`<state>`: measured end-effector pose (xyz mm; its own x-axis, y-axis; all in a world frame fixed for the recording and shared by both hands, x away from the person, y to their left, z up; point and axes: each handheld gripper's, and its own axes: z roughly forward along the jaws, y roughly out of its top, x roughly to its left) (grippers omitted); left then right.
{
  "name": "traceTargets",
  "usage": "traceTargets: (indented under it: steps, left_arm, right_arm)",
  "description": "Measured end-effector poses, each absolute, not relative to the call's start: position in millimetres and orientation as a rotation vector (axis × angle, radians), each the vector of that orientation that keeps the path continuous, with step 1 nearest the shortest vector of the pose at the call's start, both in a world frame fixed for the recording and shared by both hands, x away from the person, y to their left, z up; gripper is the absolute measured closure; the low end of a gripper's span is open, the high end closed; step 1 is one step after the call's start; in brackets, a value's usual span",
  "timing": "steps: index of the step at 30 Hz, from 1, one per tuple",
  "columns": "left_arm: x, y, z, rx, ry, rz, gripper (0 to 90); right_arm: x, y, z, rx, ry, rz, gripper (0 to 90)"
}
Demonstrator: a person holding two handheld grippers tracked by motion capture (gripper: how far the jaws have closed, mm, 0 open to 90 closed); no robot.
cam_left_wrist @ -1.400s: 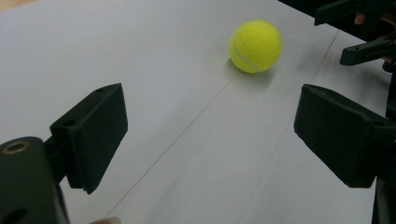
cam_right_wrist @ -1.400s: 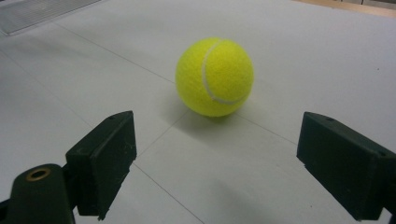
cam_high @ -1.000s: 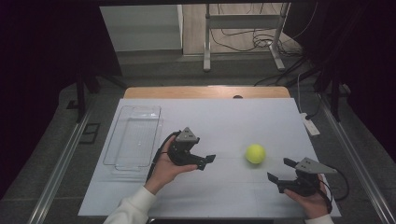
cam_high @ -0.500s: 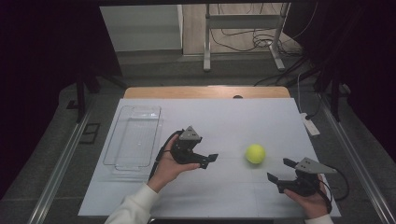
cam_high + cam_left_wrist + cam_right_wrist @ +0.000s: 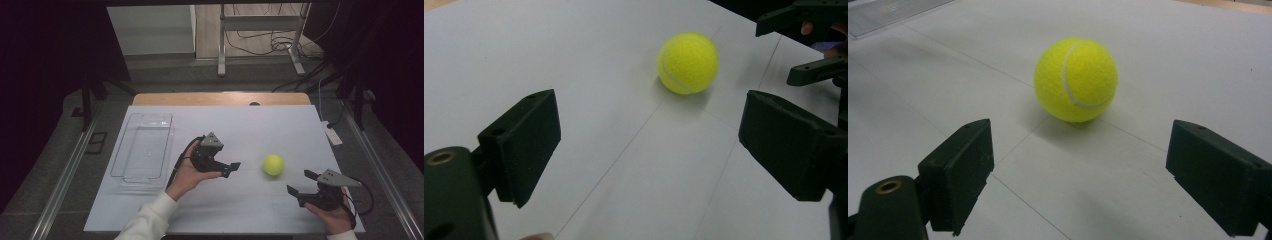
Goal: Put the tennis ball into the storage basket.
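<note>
1. One tennis ball [image 5: 273, 164], lower right of centre in the high view (round, no long axis).
2. Two grippers: left gripper [image 5: 231, 169] and right gripper [image 5: 300, 182], both spread wide, empty.
3. One clear tray [image 5: 142, 152], left.

One tennis ball [image 5: 273, 164], one clear tray [image 5: 143, 150], two grippers: left gripper [image 5: 231, 167], right gripper [image 5: 300, 182].

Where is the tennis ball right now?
In the high view the tennis ball sits on the white table, right of centre, between the left claw and right claw, touching neither.
</note>
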<state>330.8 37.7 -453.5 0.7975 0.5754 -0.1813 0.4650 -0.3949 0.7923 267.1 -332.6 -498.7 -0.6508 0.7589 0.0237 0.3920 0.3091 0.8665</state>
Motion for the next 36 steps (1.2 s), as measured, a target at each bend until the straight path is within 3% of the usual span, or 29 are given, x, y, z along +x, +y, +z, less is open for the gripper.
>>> traceTargets:
  steps: [36]
  left_arm:
    - [355, -10, -448, 2.118, 0.725, 0.108, 11.5]
  right_arm:
    - [268, -330, -500, 1.024, 2.198, 1.28, 11.8]
